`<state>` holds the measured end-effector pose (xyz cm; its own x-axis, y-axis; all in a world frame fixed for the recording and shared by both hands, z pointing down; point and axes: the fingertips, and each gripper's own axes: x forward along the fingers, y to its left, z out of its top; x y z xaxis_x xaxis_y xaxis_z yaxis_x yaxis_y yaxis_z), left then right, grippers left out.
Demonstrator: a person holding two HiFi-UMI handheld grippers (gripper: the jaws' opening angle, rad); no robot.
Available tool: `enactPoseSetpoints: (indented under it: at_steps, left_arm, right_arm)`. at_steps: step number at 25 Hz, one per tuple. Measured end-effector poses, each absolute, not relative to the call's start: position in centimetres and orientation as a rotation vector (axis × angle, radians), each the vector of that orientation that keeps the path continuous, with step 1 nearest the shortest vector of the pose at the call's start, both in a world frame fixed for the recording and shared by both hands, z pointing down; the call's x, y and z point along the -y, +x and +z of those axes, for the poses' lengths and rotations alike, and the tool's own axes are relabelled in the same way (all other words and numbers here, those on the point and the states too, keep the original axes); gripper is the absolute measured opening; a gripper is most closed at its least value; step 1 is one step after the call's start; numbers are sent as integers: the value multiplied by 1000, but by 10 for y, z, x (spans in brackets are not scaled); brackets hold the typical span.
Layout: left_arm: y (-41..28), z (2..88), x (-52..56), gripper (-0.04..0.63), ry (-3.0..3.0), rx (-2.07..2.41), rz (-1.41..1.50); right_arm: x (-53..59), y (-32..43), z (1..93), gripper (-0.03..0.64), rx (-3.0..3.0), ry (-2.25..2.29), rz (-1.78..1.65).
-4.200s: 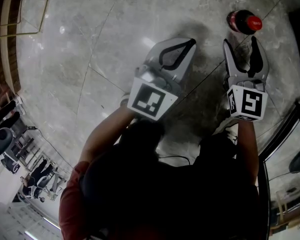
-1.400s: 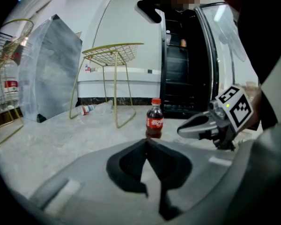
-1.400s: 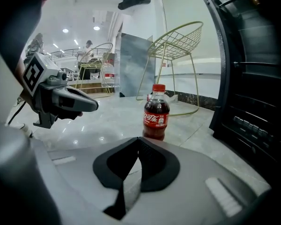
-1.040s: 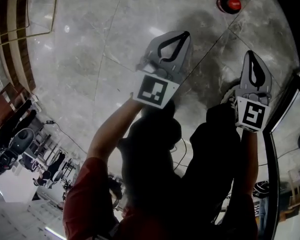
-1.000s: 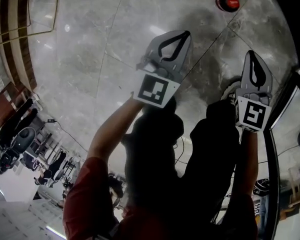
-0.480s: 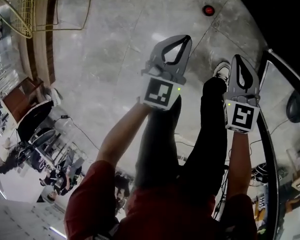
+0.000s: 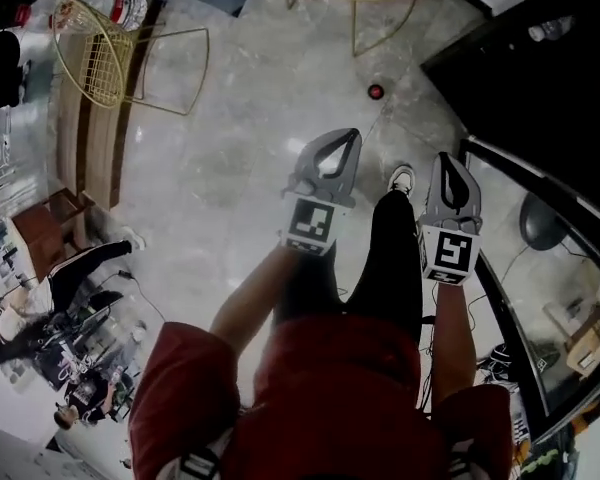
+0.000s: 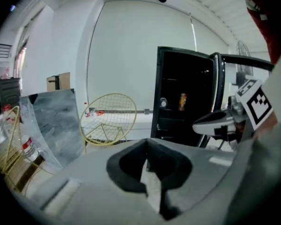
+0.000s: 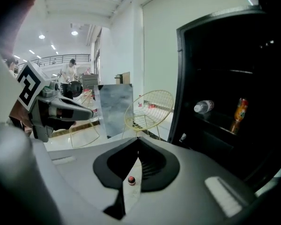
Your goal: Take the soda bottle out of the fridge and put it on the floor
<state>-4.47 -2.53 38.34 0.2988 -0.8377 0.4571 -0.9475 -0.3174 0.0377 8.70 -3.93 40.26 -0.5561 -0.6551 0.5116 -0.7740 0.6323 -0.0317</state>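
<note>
Currently, the soda bottle (image 7: pixel 376 91) is seen standing on the marble floor (image 7: pixel 250 138), well ahead of both grippers and near the open fridge (image 7: pixel 540 78). The left gripper (image 7: pixel 353 134) and right gripper (image 7: pixel 450 156) are held with jaws fully together, nothing gripped.

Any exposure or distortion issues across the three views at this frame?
Head view: fisheye bows the black fridge door edge; the glossy grey marble floor shows soft sheen. Left gripper view: dark vignette in the corners, fridge interior crushed to black beside a bright white wall. Right gripper view: fridge shelves underexposed; the red-capped soda bottle is just a speck.
</note>
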Motion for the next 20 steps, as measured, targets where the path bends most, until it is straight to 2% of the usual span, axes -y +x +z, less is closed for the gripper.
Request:
enactPoseSetpoints:
  at_steps: [6, 12, 20]
  left_arm:
    - [-11, 285, 18, 0, 2274, 1579, 507]
    - [7, 217, 15, 0, 2328, 1483, 487]
    - [-9, 149, 17, 0, 2419, 1552, 486]
  right_arm:
    - [35, 121, 297, 2, 2416, 1234, 357]
    - [30, 120, 218, 2, 2445, 1252, 278]
    - [30, 125, 149, 2, 2446, 1368, 262]
